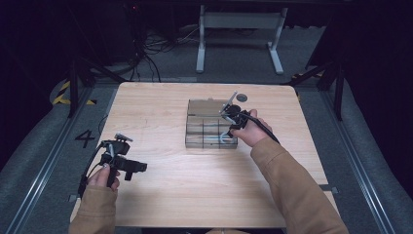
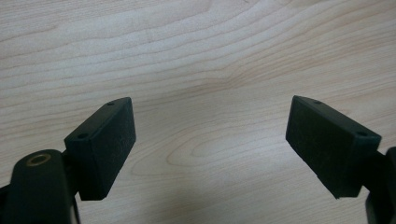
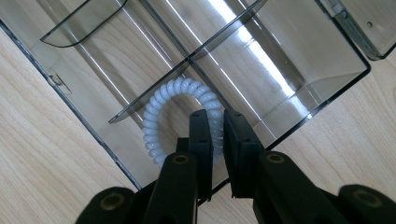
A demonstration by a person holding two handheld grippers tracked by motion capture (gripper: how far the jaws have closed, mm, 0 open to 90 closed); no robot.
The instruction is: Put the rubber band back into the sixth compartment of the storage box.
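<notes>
right gripper (image 3: pixel 215 135): clenched on white spiral hair tie (image 3: pixel 161 116) | tie hangs into near compartment of clear divided organizer box (image 3: pixel 322 79), against its divider | left gripper (image 2: pixel 210 144): released, well apart over bare tabletop (image 2: pixel 196 56); right hand nearer.

A white spiral hair tie (image 3: pixel 161 119) hung in a ring shape, pinched on its right side, over the near corner compartment of a clear, smoky plastic organizer box (image 3: pixel 299 60). The box lay on the table, its thin dividers forming several compartments.
</notes>
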